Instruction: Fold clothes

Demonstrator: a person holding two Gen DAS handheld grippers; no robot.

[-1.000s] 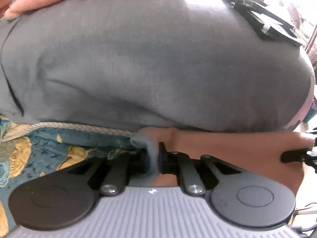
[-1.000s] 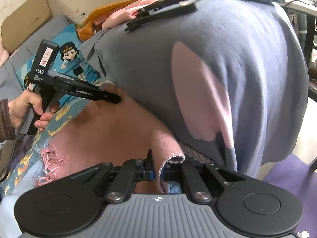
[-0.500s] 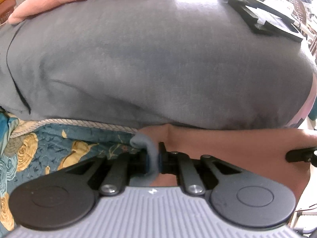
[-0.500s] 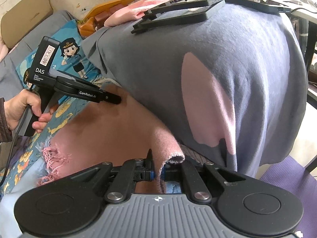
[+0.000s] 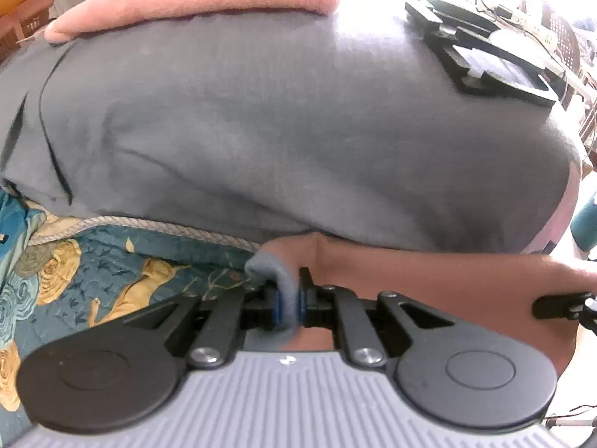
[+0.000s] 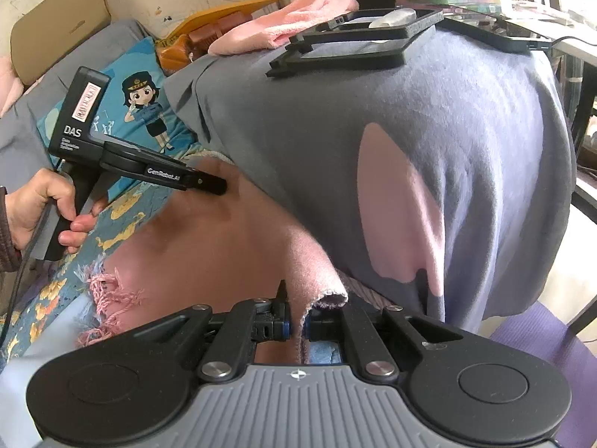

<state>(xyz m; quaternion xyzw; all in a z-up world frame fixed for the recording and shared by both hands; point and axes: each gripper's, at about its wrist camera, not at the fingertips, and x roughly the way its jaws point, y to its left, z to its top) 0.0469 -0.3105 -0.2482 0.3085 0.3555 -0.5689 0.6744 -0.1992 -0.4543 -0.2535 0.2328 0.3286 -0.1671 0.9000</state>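
A pink fringed cloth [image 6: 224, 242] is stretched between my two grippers above a floral bedspread [image 6: 123, 220]. My right gripper [image 6: 296, 326] is shut on one pink corner, at the bottom of the right wrist view. My left gripper [image 5: 287, 310] is shut on a blue-grey fold of the cloth's edge, with the pink cloth [image 5: 410, 272] running off to its right. In the right wrist view a hand [image 6: 33, 205] holds the left gripper [image 6: 220, 186] at the cloth's far corner. The right gripper's tip [image 5: 556, 306] shows at the right edge of the left wrist view.
A table draped in grey cloth [image 5: 298, 130] rises just behind the pink cloth, bearing a black frame [image 6: 354, 44] and a folded pink towel [image 6: 291, 22]. A cartoon pillow [image 6: 145, 104] lies on the bed at left. A purple mat [image 6: 541, 336] covers the floor at right.
Both grippers keep their hold. The draped table and black frame have slid lower in both views, as if the grippers tilted or rose slightly.
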